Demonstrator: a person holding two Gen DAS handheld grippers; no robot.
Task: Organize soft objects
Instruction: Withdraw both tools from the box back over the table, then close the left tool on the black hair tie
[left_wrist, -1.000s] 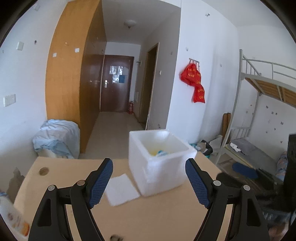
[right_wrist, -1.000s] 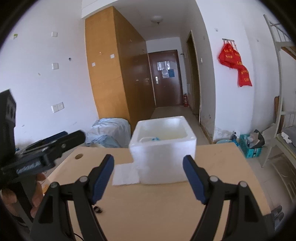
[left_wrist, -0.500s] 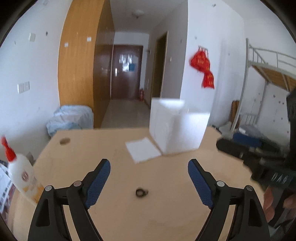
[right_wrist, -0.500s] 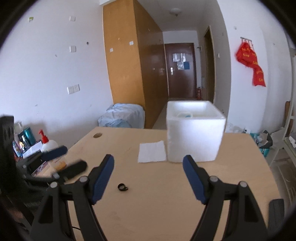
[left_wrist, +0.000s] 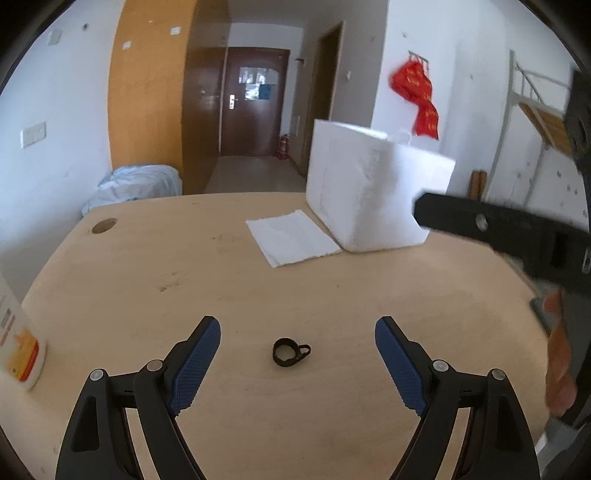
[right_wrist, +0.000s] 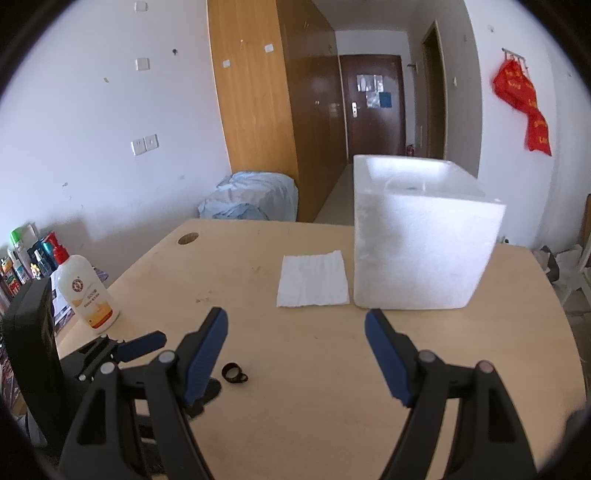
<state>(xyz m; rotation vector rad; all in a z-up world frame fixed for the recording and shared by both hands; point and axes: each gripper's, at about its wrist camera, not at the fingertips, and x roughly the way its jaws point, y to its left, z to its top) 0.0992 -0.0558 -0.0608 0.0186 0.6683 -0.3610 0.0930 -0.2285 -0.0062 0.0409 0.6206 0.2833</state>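
A blocky white foam box is seen near the far right edge of the pale wooden table, with a flat white tissue just beside it and a small black elastic loop lying near the near edge. The left gripper is held wide apart with the loop between its ribbed blue pads, untouched; the right gripper is likewise spread wide and empty. A white and orange bottle stands at the left edge, its label not legible.

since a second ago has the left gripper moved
Yes. The left gripper has come down and back from the foam box: the box was between its fingers, and now the small black loop on the table is.
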